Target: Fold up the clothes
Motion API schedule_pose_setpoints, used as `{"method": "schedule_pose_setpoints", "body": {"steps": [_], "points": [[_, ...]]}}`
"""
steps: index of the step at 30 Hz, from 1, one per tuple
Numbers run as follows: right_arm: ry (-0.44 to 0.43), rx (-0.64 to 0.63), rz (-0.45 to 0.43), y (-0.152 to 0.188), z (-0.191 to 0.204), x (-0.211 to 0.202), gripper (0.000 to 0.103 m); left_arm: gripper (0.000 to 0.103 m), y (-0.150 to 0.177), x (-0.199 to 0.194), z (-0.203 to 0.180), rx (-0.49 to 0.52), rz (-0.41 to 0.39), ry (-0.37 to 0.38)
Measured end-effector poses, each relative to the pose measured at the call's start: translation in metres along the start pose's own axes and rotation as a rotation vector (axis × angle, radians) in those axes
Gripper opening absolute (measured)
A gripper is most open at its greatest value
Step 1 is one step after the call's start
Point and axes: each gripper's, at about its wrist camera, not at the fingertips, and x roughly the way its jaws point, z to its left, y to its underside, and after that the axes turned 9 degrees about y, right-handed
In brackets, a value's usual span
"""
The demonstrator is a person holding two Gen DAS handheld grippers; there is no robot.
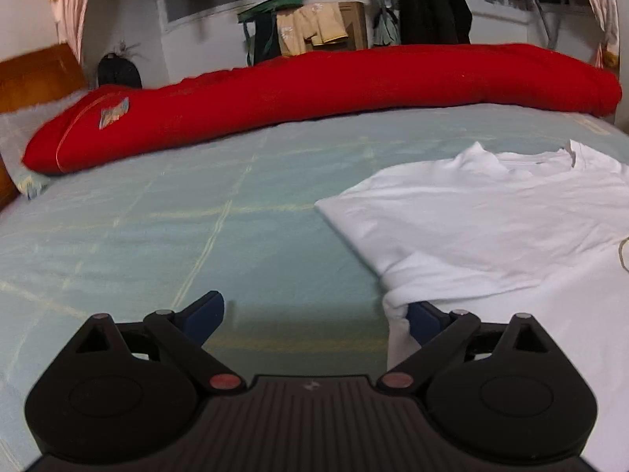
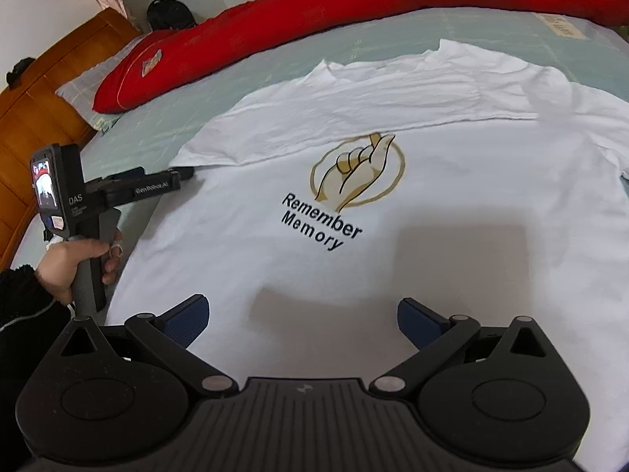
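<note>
A pale green checked bed (image 1: 157, 236) carries a white T-shirt (image 2: 393, 196) and a long red bolster (image 1: 314, 90).

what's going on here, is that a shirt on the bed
Yes. A person with a gripper in each hand is folding a white T-shirt spread on the bed. The left gripper is open at the shirt's side edge, near the folded-in sleeve. The right gripper hovers open above the shirt's front. Neither has hold of it.

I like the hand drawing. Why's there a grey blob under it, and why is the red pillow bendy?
Right wrist view: the blob is a shadow on the white T-shirt, probably cast by the right tool. Left wrist view: fisheye distortion may exaggerate the red bolster's curve; the background is blurred.
</note>
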Motion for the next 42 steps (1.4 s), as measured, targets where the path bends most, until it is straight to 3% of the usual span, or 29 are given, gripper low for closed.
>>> {"method": "schedule_pose_setpoints", "body": {"steps": [6,8,10,14,18,25,31,35,42], "points": [[0.008,0.016,-0.005,0.0,-0.004,-0.001,0.103,0.097,0.005,-0.017,0.023,-0.133,0.023,0.075],[0.008,0.014,-0.008,-0.001,-0.004,-0.001,0.103,0.097,-0.003,-0.029,0.025,-0.156,-0.004,0.136],[0.003,0.015,-0.011,-0.001,-0.004,-0.001,0.103,0.097,-0.016,-0.037,0.024,-0.194,-0.037,0.235],[-0.001,0.009,-0.008,-0.001,-0.002,0.0,0.103,0.098,-0.053,-0.026,0.017,-0.329,-0.039,0.511],[-0.002,0.009,-0.006,-0.002,-0.002,0.002,0.103,0.098,-0.071,0.013,0.004,-0.424,0.043,0.629],[-0.017,0.021,-0.004,-0.002,-0.006,0.003,0.103,0.098,-0.034,0.031,0.021,-0.449,0.141,0.462],[-0.013,0.02,-0.007,-0.002,-0.005,0.003,0.103,0.099,-0.051,0.008,0.044,-0.526,0.02,0.499],[-0.007,0.016,-0.006,-0.002,-0.004,0.007,0.103,0.1,-0.069,0.023,0.026,-0.512,0.02,0.588],[-0.015,0.013,-0.004,-0.002,-0.006,0.011,0.103,0.1,-0.069,0.062,0.021,-0.498,0.055,0.477]]}}
